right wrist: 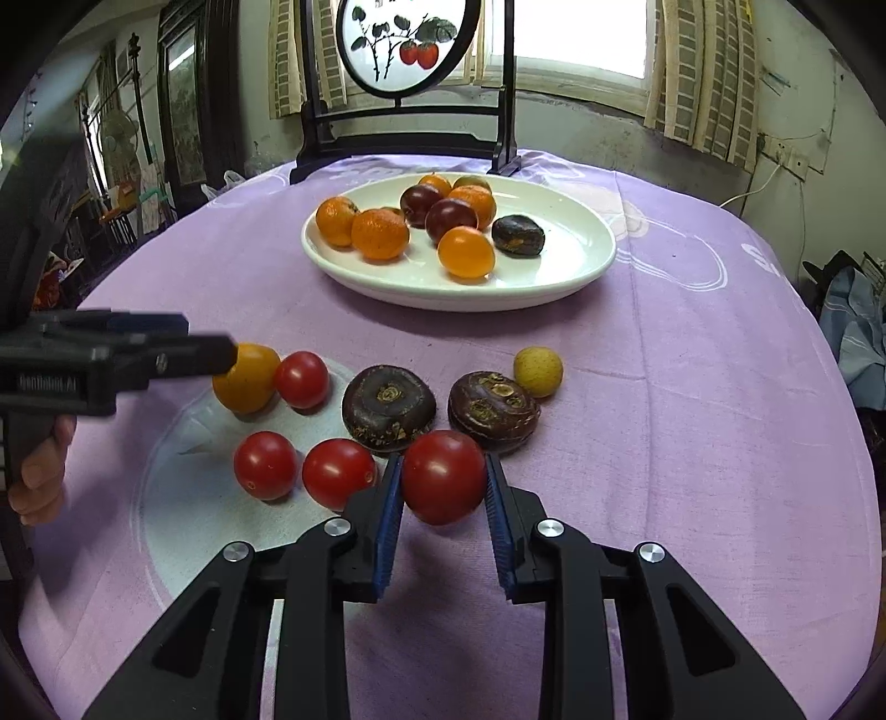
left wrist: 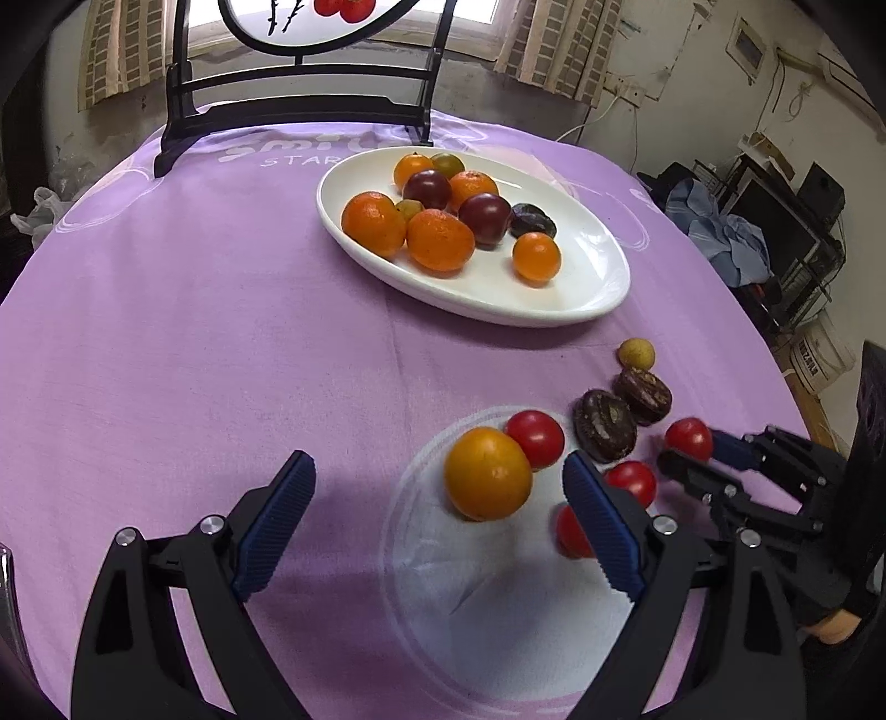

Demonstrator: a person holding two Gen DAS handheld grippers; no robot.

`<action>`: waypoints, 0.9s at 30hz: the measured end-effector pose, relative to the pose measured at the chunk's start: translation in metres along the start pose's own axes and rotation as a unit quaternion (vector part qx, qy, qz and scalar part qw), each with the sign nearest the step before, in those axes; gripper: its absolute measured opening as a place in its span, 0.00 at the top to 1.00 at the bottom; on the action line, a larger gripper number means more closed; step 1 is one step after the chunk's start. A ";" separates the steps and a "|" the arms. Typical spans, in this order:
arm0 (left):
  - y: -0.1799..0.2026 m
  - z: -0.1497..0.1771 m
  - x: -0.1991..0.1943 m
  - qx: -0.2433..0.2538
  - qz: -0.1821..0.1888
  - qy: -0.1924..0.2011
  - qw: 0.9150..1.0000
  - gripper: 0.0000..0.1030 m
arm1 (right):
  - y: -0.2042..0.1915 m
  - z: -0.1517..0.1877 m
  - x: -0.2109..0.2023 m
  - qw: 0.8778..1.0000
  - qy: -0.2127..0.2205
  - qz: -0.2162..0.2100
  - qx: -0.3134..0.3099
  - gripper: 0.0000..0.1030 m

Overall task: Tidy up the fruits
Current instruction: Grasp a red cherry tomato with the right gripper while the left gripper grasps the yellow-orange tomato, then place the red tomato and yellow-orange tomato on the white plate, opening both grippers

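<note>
A white oval plate (left wrist: 581,299) (right wrist: 576,266) at the back holds several oranges, plums and one dark fruit. My right gripper (right wrist: 443,482) (left wrist: 684,448) is shut on a red tomato (right wrist: 443,476) (left wrist: 688,437) just above the cloth. My left gripper (left wrist: 437,482) (right wrist: 221,354) is open, and an orange fruit (left wrist: 487,473) (right wrist: 246,379) lies on the cloth between its fingers. Three more red tomatoes (right wrist: 302,379) (right wrist: 264,465) (right wrist: 338,473) lie near it. Two dark brown round fruits (right wrist: 387,407) (right wrist: 493,410) and a small yellow fruit (right wrist: 538,371) lie beside them.
The purple tablecloth (left wrist: 194,332) covers a round table and has a white printed circle (left wrist: 498,598). A black wooden stand with a round painted panel (right wrist: 410,44) is at the table's far edge. Clutter and shelves (left wrist: 775,221) are beyond the right edge.
</note>
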State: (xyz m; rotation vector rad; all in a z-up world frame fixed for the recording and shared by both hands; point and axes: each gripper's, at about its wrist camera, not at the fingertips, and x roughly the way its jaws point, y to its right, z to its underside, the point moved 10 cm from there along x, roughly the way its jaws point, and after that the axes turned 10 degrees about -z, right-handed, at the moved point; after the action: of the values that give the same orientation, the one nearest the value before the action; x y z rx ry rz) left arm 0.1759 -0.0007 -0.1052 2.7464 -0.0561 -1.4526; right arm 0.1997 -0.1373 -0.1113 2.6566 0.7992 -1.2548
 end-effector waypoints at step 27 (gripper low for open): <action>0.022 0.001 -0.006 0.064 0.003 0.003 0.998 0.65 | 0.008 -0.017 -0.028 0.998 0.056 -0.018 0.031 0.72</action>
State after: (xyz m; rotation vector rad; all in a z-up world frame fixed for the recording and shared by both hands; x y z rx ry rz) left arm 0.1712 -0.0227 -0.0993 2.8468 -0.1631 -1.4886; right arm 0.2010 -0.1506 -0.0807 2.7968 0.8401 -1.1651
